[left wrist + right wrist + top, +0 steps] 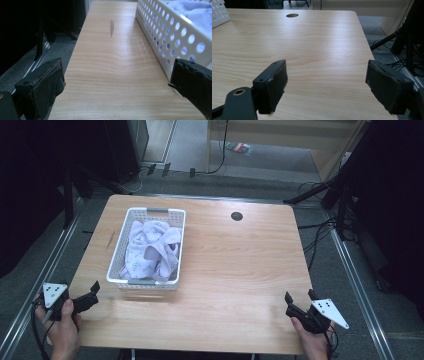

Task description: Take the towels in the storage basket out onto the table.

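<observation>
high view: both grippers parked at the near edge, nothing started. left gripper [93,292] at the near left corner, jaws spread wide, holding nothing. right gripper [299,301] at the near right corner, jaws likewise wide and empty. the white basket [120,244] sits left of centre, just beyond the left gripper; crumpled pale cloth [151,251] lies inside it, heaped above the rim.

likely step: reach in and lift the cloth out. suggest left goes first since it's closest: come over the near rim from above, pinch a raised fold at the top of the heap, not the basket wall. the light basket may drag along, so lift slowly. right gripper has the bare table [240,270] to cross, well apart from everything.

left gripper view adds the perforated side wall [175,35] up close, just beside its right jaw, plus a grey mark [112,28] on the wood farther off. right gripper view catches a basket corner [219,12] far left and the cable hole [292,15] at the far edge.
</observation>
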Available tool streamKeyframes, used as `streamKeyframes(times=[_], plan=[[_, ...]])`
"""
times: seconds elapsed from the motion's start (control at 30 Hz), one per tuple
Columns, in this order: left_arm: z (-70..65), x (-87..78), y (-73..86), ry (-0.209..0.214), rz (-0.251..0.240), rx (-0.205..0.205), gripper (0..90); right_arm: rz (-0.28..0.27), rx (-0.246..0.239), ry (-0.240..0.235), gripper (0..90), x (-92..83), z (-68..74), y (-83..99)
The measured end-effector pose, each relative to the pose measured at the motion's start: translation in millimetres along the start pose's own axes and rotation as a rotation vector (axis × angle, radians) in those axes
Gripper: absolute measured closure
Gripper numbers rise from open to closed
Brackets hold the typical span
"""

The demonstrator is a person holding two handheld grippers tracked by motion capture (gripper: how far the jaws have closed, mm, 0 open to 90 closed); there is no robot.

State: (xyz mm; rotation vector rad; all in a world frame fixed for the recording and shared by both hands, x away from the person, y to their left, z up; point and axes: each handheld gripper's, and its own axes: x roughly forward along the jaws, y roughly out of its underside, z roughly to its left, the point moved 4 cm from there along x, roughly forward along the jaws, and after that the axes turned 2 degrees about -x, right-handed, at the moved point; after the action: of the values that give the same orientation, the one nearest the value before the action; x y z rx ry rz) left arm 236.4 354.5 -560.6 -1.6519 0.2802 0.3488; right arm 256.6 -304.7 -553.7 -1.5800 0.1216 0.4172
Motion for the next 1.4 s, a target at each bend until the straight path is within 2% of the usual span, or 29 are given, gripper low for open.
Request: streamKeyframes(times=[0.07,0.1,0.13,0.23,0.27,0.3,0.33,0.37,0.4,0.43,0.47,0.5,0.53,0.6,0.63,0.7,0.73,0.8,0.9,0.97,1.0,1.07,1.17,1.23,1.37,1.4], plan=[[-0.6,-2.9,-3.2,0.029,-0.019,-0.014,0.0,-0.001,0.004,0.002,17.6,0.5,-0.2,0.1],[-0.6,-2.9,-3.2,0.029,-0.019,-0.014,0.0,-0.001,0.004,0.002,17.6,0.5,-0.2,0.1],[-2.0,-7.3,-8.6,0.053,-0.047,-0.027,0.0,0.000,0.006,0.011,17.6,1.2,-0.4,0.2],[-4.6,-13.3,-16.6,0.067,-0.076,-0.032,0.0,-0.001,0.019,0.000,17.7,1.7,-0.5,0.3],[-9.6,-18.6,-25.7,0.119,-0.086,-0.024,0.0,0.004,0.019,-0.006,17.6,2.7,0.1,0.4],[-9.6,-18.6,-25.7,0.119,-0.086,-0.024,0.0,0.004,0.019,-0.006,17.6,2.7,0.1,0.4],[-15.9,-22.0,-34.2,0.156,-0.085,-0.014,0.0,0.011,0.013,-0.008,17.6,3.1,1.5,0.6],[-15.9,-22.0,-34.2,0.156,-0.085,-0.014,0.0,0.011,0.013,-0.008,17.6,3.1,1.5,0.6],[-22.4,-24.1,-40.5,0.201,-0.060,-0.009,0.8,0.020,0.008,-0.011,16.8,4.4,2.7,0.6],[-22.4,-24.1,-40.5,0.201,-0.060,-0.009,0.8,0.029,0.005,-0.016,16.0,4.9,3.1,0.8],[-29.6,-23.9,-46.7,0.234,-0.030,-0.010,0.8,0.039,0.003,-0.023,14.6,5.9,3.6,1.0],[-29.6,-23.9,-46.7,0.234,-0.030,-0.010,0.0,0.039,0.003,-0.023,14.6,5.9,3.6,1.0],[-37.8,-21.9,-52.8,0.254,0.005,0.008,0.0,0.052,-0.001,-0.033,13.3,7.0,4.4,1.2],[-46.0,-20.0,-60.3,0.277,0.020,0.033,0.0,0.063,-0.002,-0.038,12.9,7.4,5.0,1.4],[-46.0,-20.0,-60.3,0.277,0.020,0.033,0.0,0.069,-0.002,-0.048,12.7,7.9,5.6,1.5],[-54.8,-17.4,-68.5,0.289,0.042,0.067,0.0,0.082,-0.003,-0.059,12.5,8.5,6.2,2.0],[-63.3,-13.5,-77.6,0.289,0.062,0.101,0.0,0.086,-0.003,-0.065,12.4,8.9,6.5,2.1],[-71.7,-7.5,-86.3,0.301,0.100,0.132,0.0,0.100,0.002,-0.072,11.1,9.2,6.9,2.5],[-79.7,-1.1,-94.3,0.315,0.121,0.156,0.0,0.106,0.001,-0.080,10.2,9.7,6.9,2.7],[-86.8,6.6,-100.3,0.313,0.145,0.182,0.0,0.110,0.001,-0.086,9.2,10.2,7.0,2.8],[-93.6,14.7,-104.6,0.329,0.172,0.202,0.0,0.112,0.003,-0.083,8.2,10.3,7.0,3.0],[-101.1,22.2,-107.6,0.336,0.203,0.226,0.0,0.115,0.006,-0.087,8.2,10.2,7.1,3.0],[-108.5,28.8,-110.9,0.350,0.228,0.232,0.0,0.117,0.009,-0.085,8.2,10.4,6.8,3.2],[-119.2,36.8,-119.1,0.367,0.265,0.233,0.0,0.123,0.010,-0.083,8.1,10.9,6.8,3.5],[-129.5,45.0,-128.3,0.353,0.299,0.251,0.0,0.128,0.000,-0.079,7.7,11.4,7.2,3.8],[-137.1,51.4,-132.3,0.345,0.325,0.268,0.0,0.129,-0.002,-0.074,7.3,11.8,7.4,3.9]])
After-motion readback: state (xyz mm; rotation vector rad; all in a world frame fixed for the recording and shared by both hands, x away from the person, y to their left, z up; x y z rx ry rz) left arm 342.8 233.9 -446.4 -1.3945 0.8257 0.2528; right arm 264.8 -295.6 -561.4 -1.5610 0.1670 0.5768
